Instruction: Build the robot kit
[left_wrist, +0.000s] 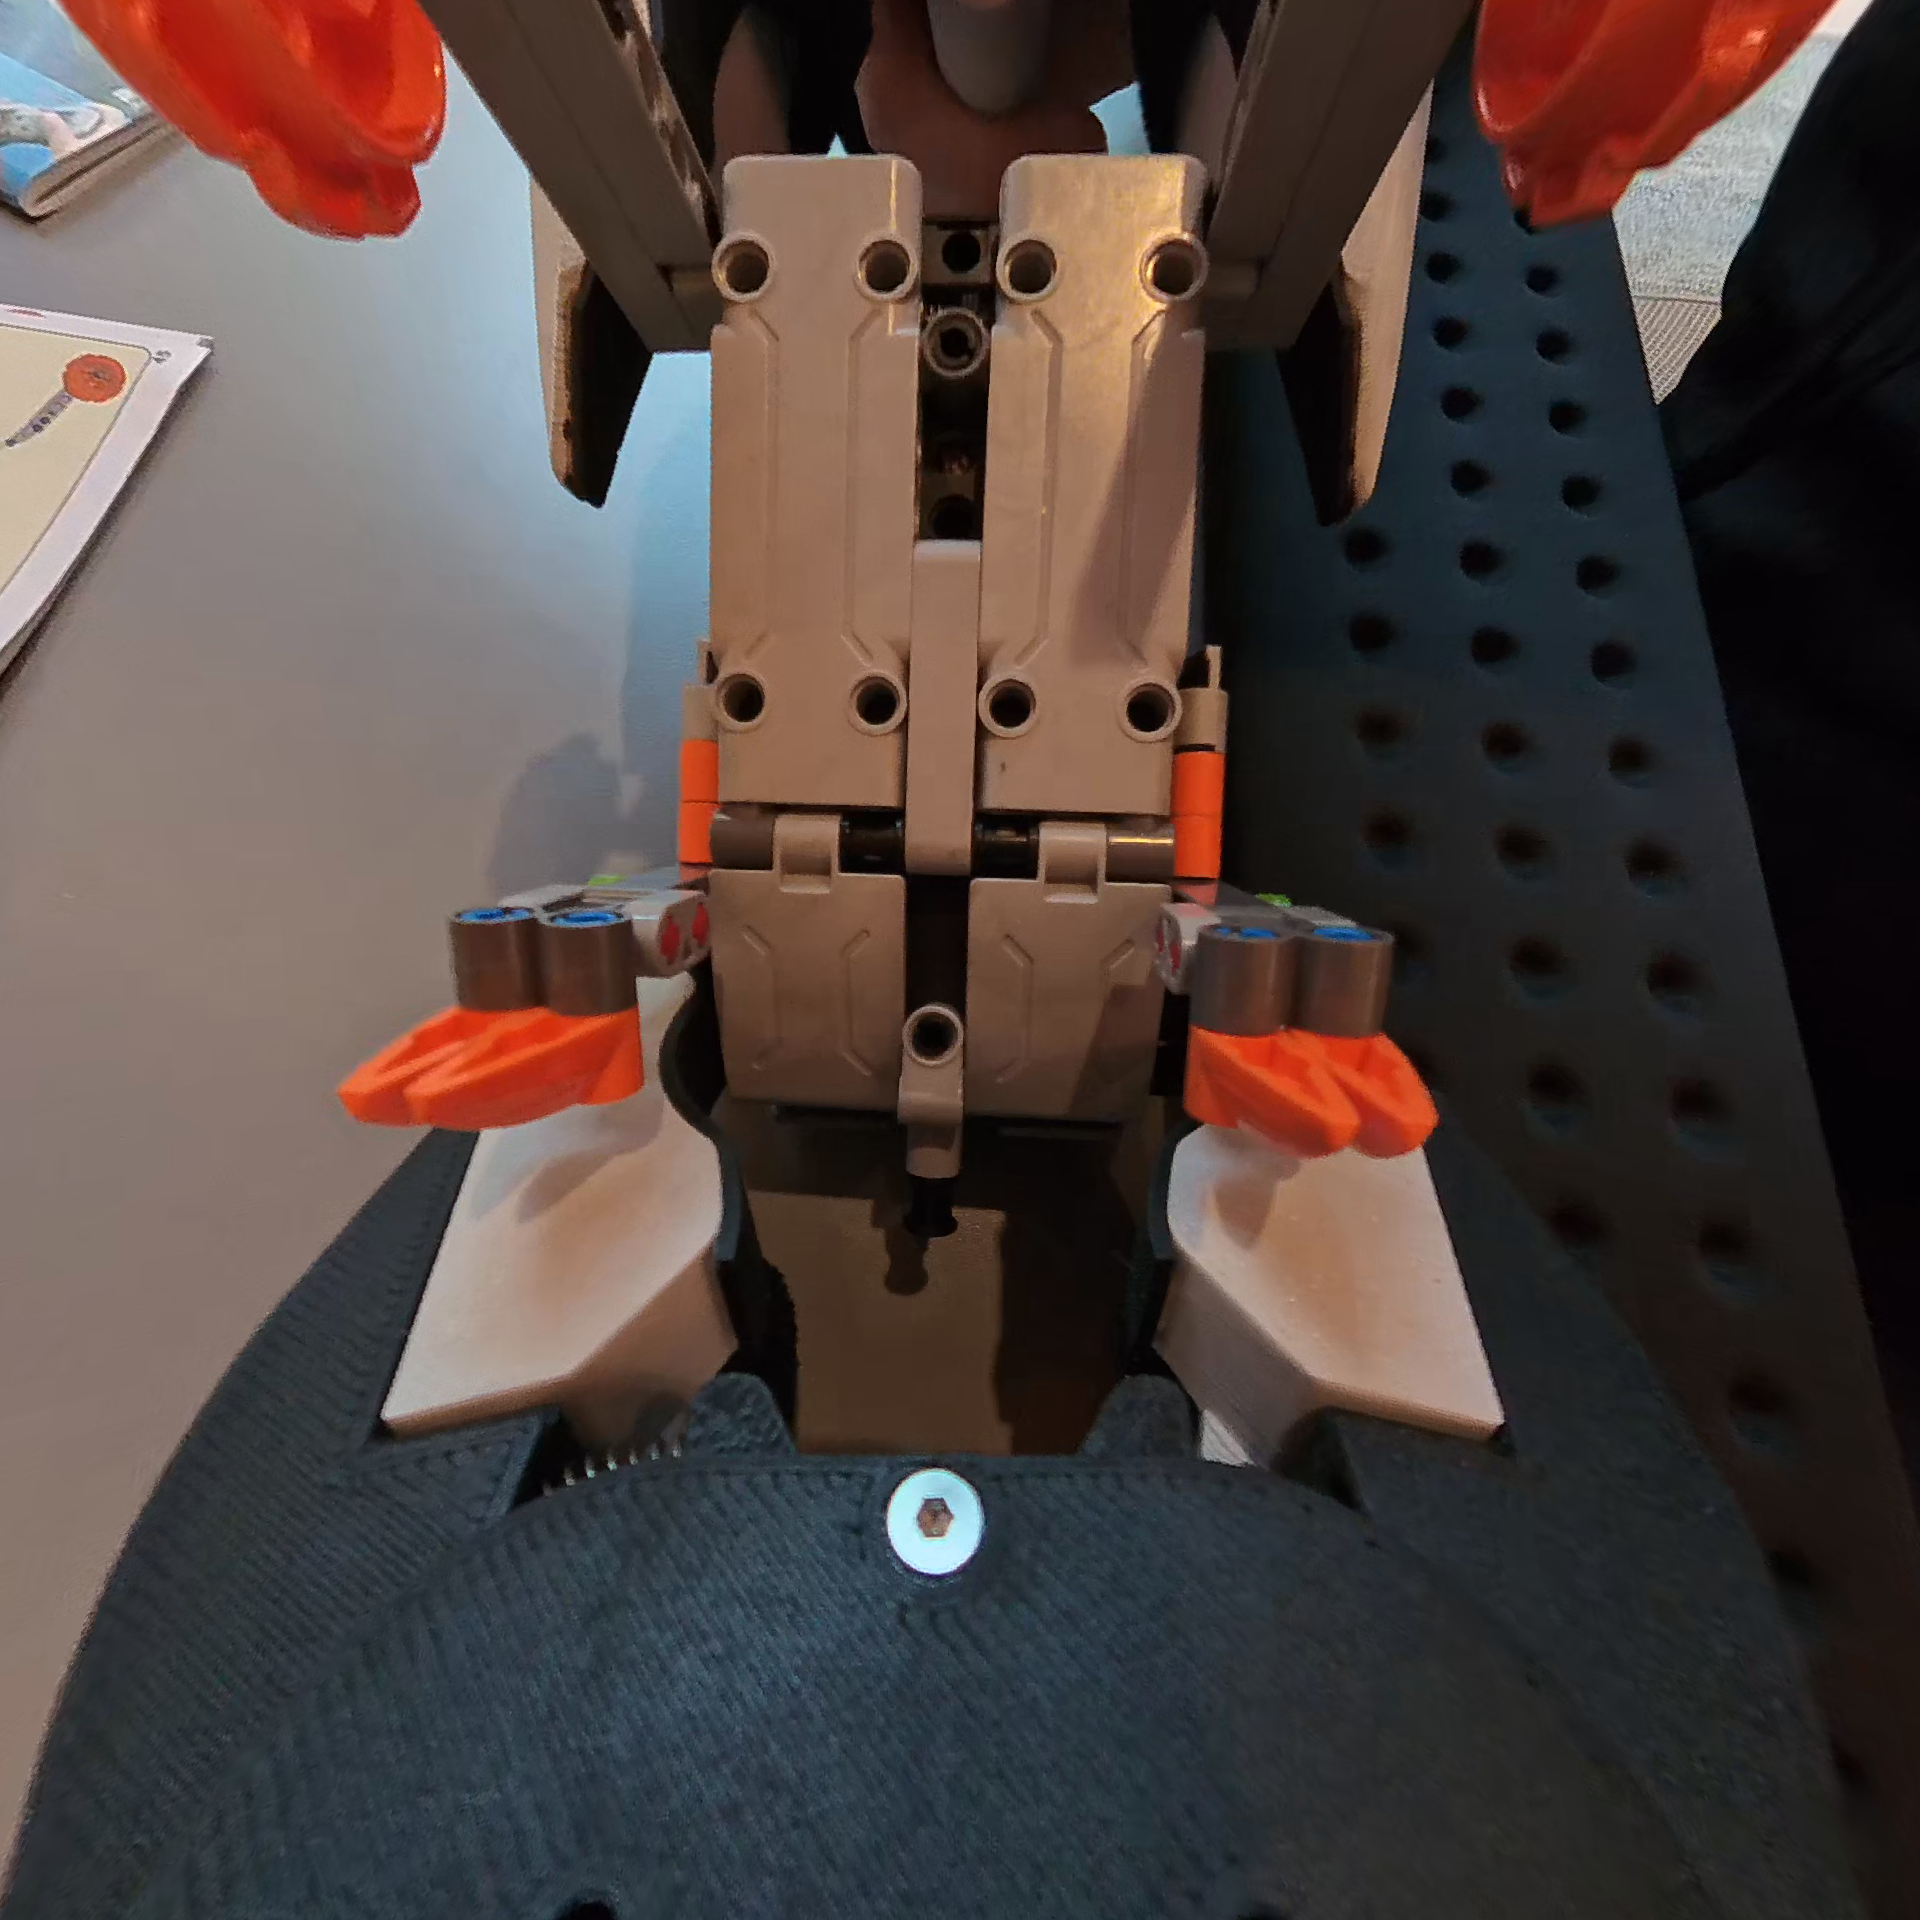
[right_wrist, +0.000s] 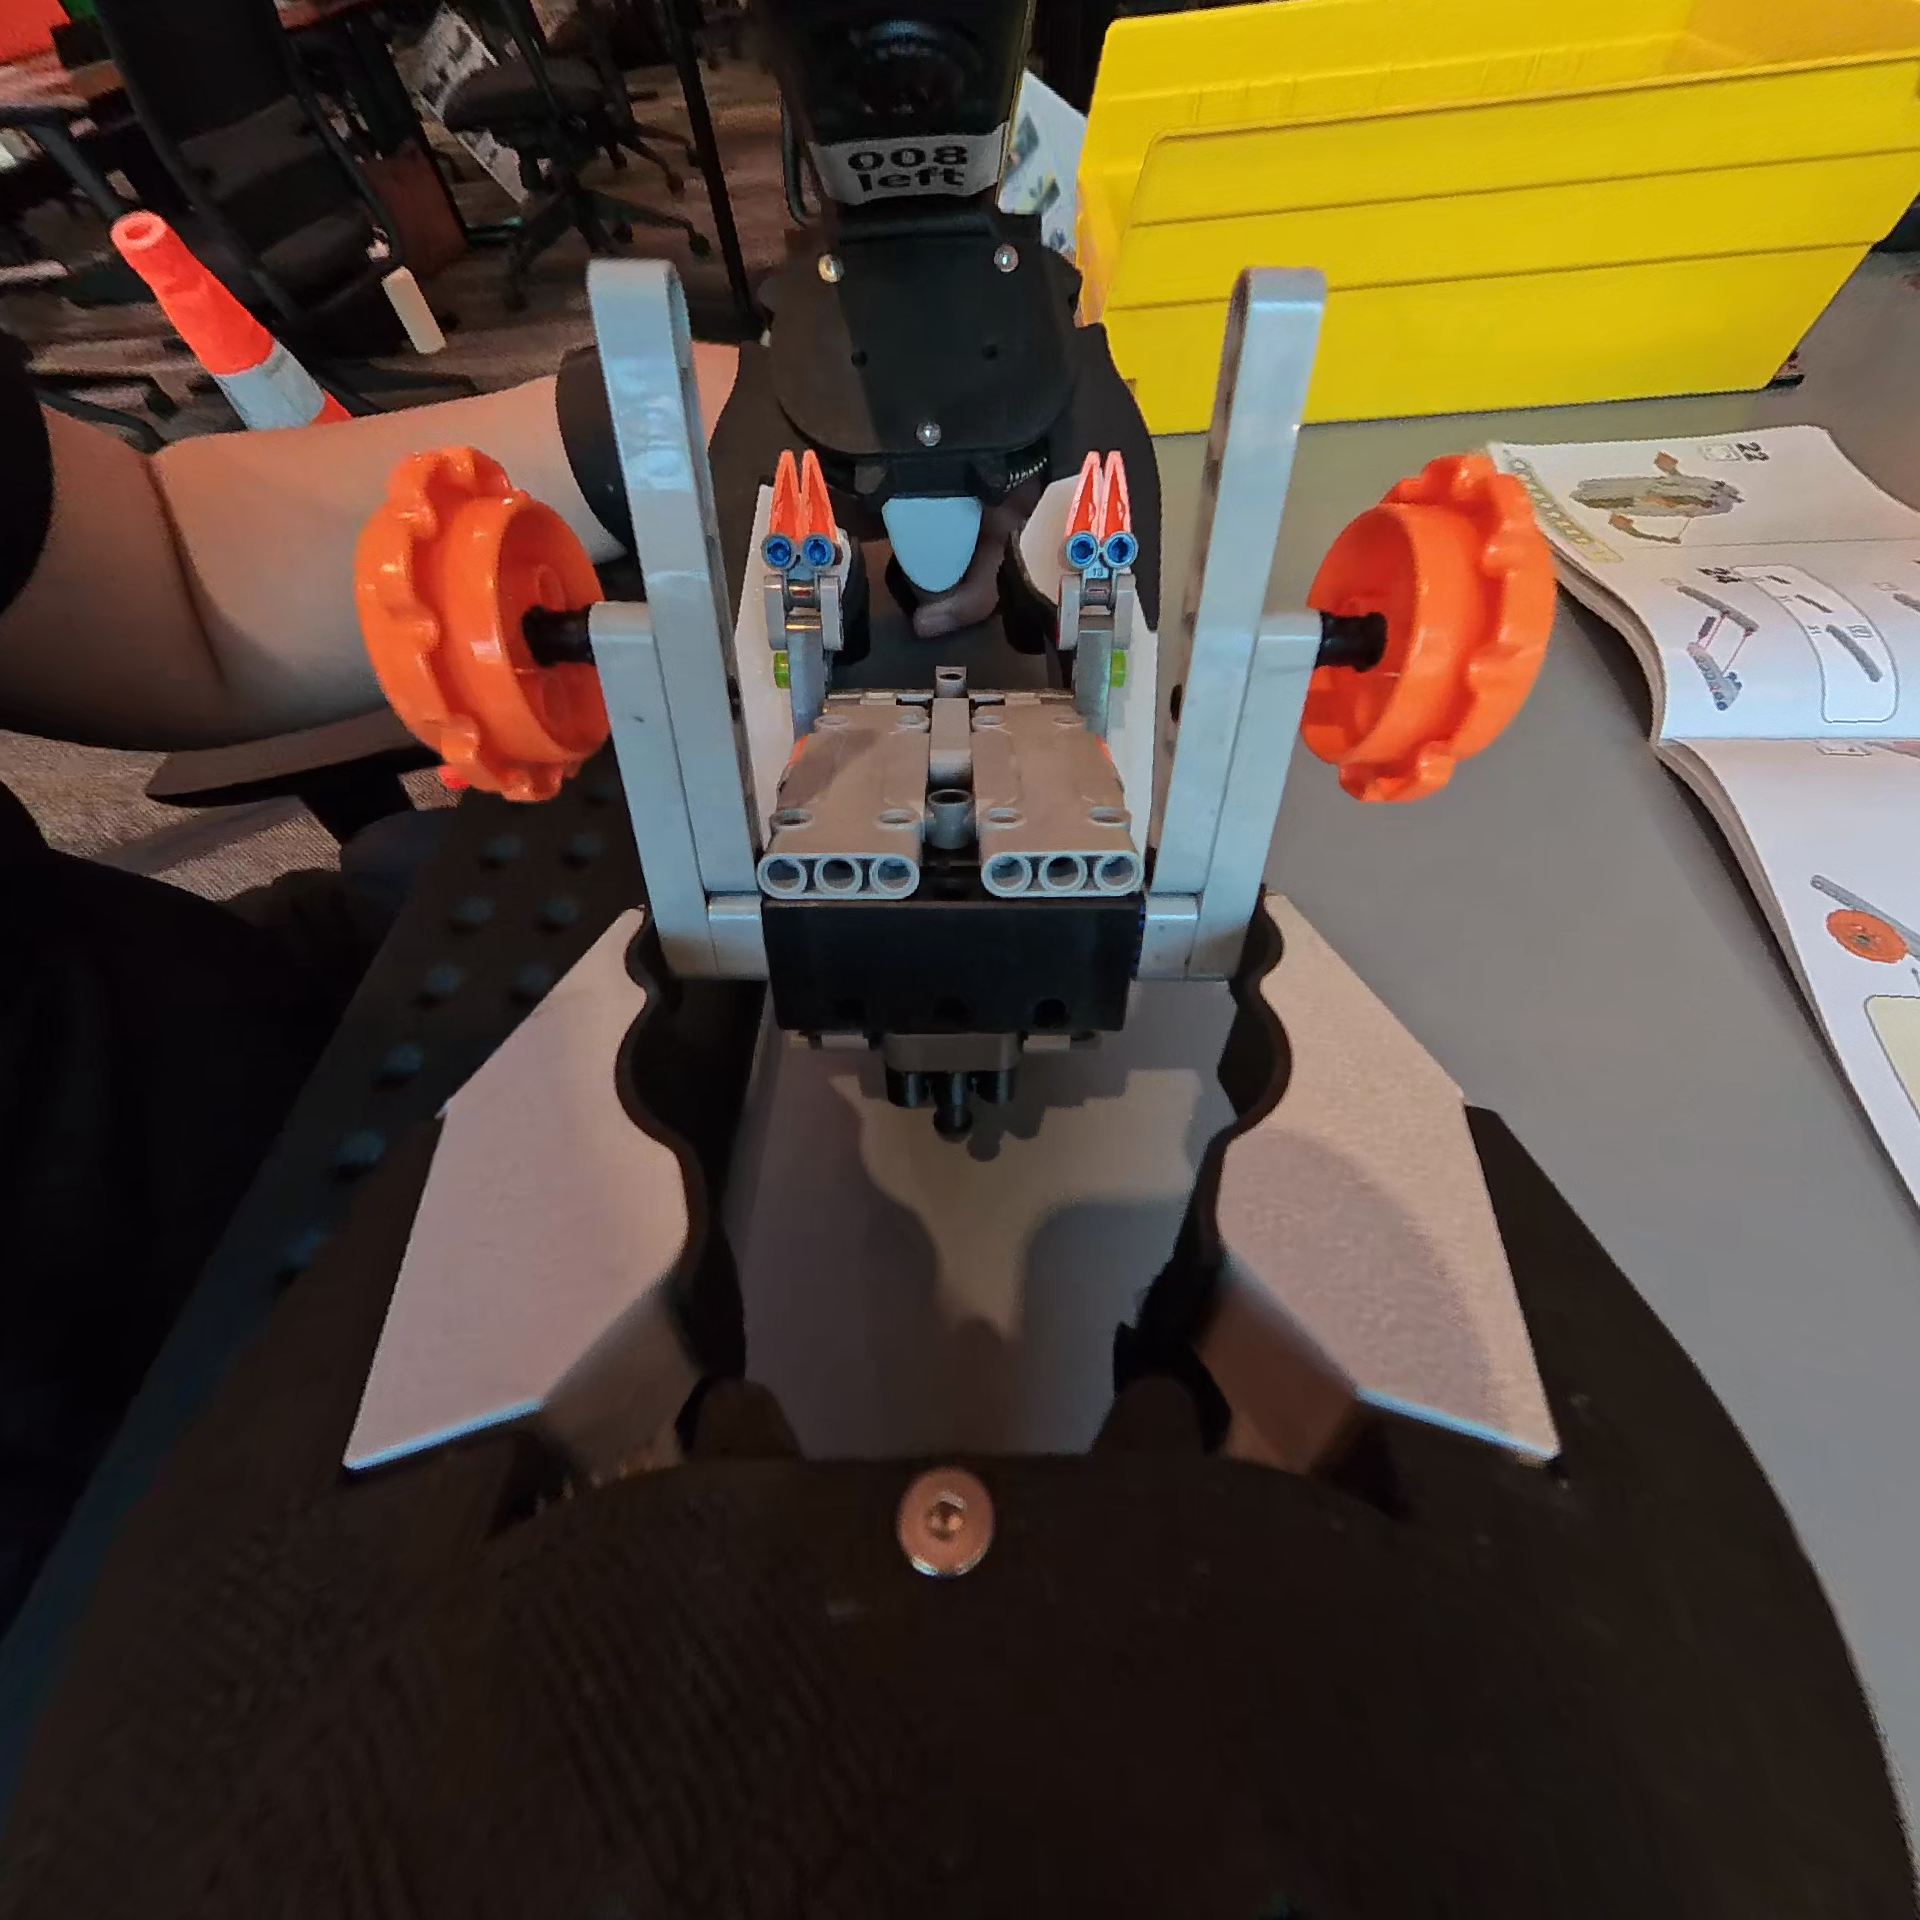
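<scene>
A grey toy model (left_wrist: 951, 644) made of building bricks is held up over the table (left_wrist: 343, 623), with one claw on each end, most likely so it cannot tip or drop. In the left wrist view the booklet (left_wrist: 73, 457) lies on the far left of the table, then comes a big orange wheel (left_wrist: 281, 104) at the top corner. Next are the left gripper (left_wrist: 951, 1091) and its pale fingers (left_wrist: 561, 1247). They sit close on both sides of the model's bottom end and seem to squeeze it, but the model hides the spot where they touch. Small orange claws (left_wrist: 499, 1065) stick out of the model just above each finger. On the right is a dark board with holes (left_wrist: 1507, 727). In the right wrist view a person's arm (right_wrist: 260, 571) reaches in from the left, holding the other tool straight across from this one. Then come an orange wheel (right_wrist: 468, 623) and a tall grey bar (right_wrist: 665, 582) of the model. The right gripper (right_wrist: 945, 997) has its wide fingers (right_wrist: 540, 1195) partly open, just as wide as the model's black block (right_wrist: 945, 961), which sits between the tips and looks pinched there. The two tools point at each other, level with the table. A yellow bin (right_wrist: 1455, 229) and an open booklet (right_wrist: 1766, 675) are on the right.
</scene>
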